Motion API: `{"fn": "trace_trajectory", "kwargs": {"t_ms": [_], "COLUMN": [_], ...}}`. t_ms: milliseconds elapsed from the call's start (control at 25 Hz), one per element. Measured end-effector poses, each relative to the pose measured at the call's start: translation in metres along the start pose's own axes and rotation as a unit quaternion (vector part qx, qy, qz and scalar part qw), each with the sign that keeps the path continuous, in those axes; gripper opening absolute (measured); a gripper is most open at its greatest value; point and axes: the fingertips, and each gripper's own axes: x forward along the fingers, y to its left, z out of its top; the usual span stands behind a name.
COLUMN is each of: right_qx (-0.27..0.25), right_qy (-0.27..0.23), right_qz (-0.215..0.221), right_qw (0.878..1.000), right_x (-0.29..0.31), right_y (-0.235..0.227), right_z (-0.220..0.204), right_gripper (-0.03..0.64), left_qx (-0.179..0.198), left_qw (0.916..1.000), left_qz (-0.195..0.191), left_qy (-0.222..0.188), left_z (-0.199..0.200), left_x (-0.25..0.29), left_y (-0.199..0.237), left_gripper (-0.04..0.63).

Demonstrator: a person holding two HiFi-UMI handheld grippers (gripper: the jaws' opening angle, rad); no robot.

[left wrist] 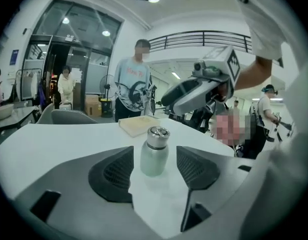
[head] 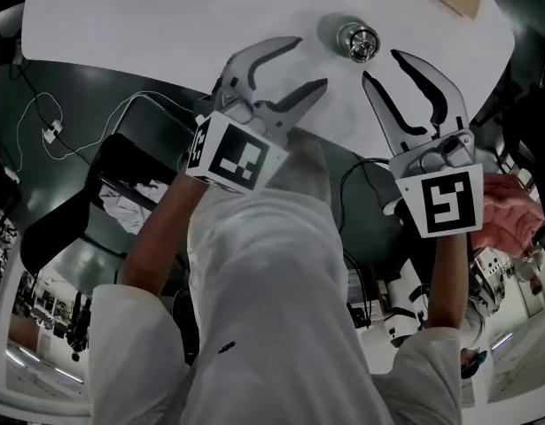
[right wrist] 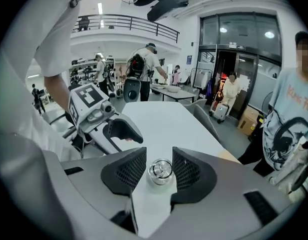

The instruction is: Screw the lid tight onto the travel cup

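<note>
Cup (left wrist: 154, 163) body in left gripper view, lid (head: 358, 42) top overhead

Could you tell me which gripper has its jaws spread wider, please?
The left gripper: its jaws stand well clear of the travel cup, while those of the right gripper sit closer together.

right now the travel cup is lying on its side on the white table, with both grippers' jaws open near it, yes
No. The travel cup stands upright, not on its side; the left gripper view shows it. It is on the white table, and the left gripper and right gripper both have jaws open near it.
</note>
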Motion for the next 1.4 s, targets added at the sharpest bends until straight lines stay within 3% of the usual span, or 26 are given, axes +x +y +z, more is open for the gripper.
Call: {"fn": "trace_trajectory", "kwargs": {"t_ms": [160,480,880,1200,1400], "right_qx": [-0.018,-0.114,-0.173,-0.279,-0.340], "right_qy": [0.020,0.054,0.097,0.150,0.178], "right_qz": [0.024,0.089,0.131,0.196,0.230], "right_qw": [0.999,0.988,0.971,0.928,0.894], "right_x": [0.009,0.021,0.033,0.036,0.039], "right_y": [0.001,0.004,0.008,0.009,0.009], "right_z": [-0.011,-0.019,-0.030,-0.040,-0.047], "right_gripper": [0.167,0.202,0.216,0.225,0.230], "left_qx": [0.029,0.097,0.127,0.132,0.143], "left_qw": [0.9992,0.9935,0.9880,0.9860,0.9846], "left_qz": [-0.027,-0.058,-0.087,-0.099,-0.096], "left_qy": [0.004,-0.008,-0.016,-0.023,-0.027], "left_z": [-0.014,-0.021,-0.027,-0.029,-0.030], "left_x": [0.021,0.066,0.092,0.110,0.114], "left_y": [-0.002,0.000,-0.006,-0.008,-0.008], "left_gripper": [0.302,0.342,0.361,0.360,0.360]}}
